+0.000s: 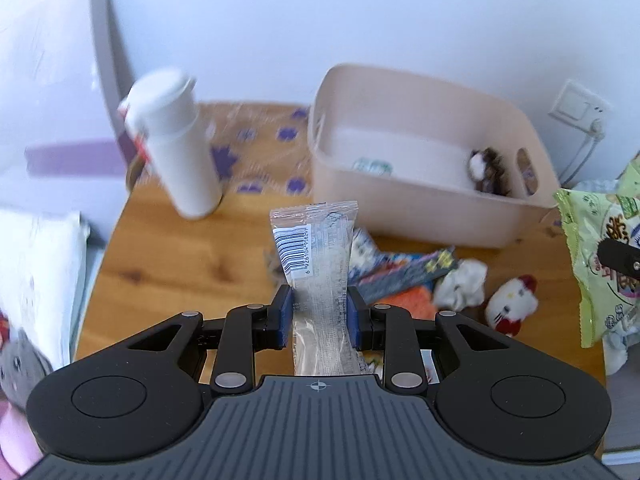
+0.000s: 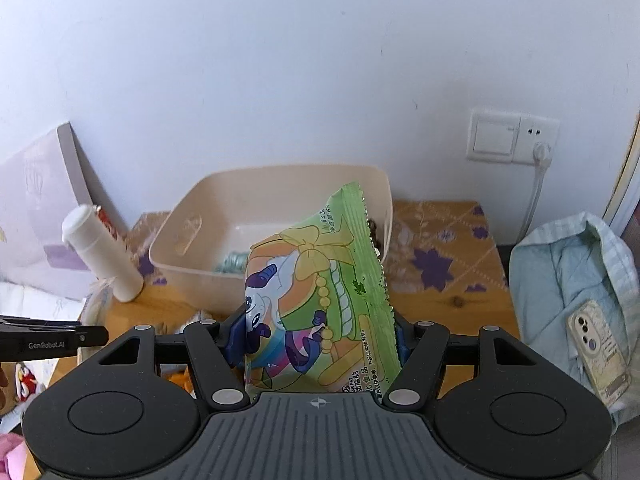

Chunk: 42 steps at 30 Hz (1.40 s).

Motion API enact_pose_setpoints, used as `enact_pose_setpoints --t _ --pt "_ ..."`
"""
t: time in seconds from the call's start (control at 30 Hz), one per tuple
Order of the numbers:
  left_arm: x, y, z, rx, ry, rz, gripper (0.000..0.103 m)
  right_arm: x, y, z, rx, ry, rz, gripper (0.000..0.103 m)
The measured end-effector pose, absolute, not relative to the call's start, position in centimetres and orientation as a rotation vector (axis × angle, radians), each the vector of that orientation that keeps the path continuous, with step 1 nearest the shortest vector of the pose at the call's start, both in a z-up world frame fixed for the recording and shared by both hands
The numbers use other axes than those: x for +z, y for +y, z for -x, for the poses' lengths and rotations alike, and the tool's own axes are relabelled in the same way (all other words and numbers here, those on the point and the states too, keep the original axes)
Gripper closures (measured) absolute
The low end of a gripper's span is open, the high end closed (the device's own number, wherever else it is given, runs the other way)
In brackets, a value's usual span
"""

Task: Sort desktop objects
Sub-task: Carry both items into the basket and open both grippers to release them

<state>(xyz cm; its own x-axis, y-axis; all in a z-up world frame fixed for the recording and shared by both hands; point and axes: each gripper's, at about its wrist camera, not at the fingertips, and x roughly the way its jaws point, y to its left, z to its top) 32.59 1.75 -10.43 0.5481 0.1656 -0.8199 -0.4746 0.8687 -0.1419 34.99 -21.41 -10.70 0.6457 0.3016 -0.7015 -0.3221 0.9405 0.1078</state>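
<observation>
Left wrist view: the left gripper (image 1: 319, 312) is clamped on a clear snack packet (image 1: 316, 264), pads (image 1: 285, 312) pressed against both its sides, so the jaws sit only about a packet-width apart. The packet sticks up and forward, barcode facing the camera, held above the wooden surface (image 1: 168, 252). Behind it sits a beige bin (image 1: 420, 208) with a small fuzzy thing and a pale wrapper inside. A white bottle (image 1: 176, 148) leans at the back left. On the surface to the right there's a pile of wrappers, a crumpled white tissue (image 1: 464, 284) and a little Hello Kitty plush (image 1: 510, 304).

Right wrist view: the right gripper (image 2: 320, 340) is closed around a green snack bag (image 2: 320, 296) with a cartoon pony on it, jaws spread fairly wide because the bag is puffy. The bag is held up in front of the beige bin (image 2: 188, 236), blocking part of it. Off to the right, a phone (image 2: 600, 352) lies on some light blue clothing (image 2: 568, 264).
</observation>
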Motion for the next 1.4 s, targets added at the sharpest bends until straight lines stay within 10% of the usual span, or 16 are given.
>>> enact_pose_setpoints --t 1.4 --pt "-13.6 3.0 -53.1 0.484 0.946 0.297 0.076 -16.5 -14.5 -49.9 0.386 0.831 0.197 0.029"
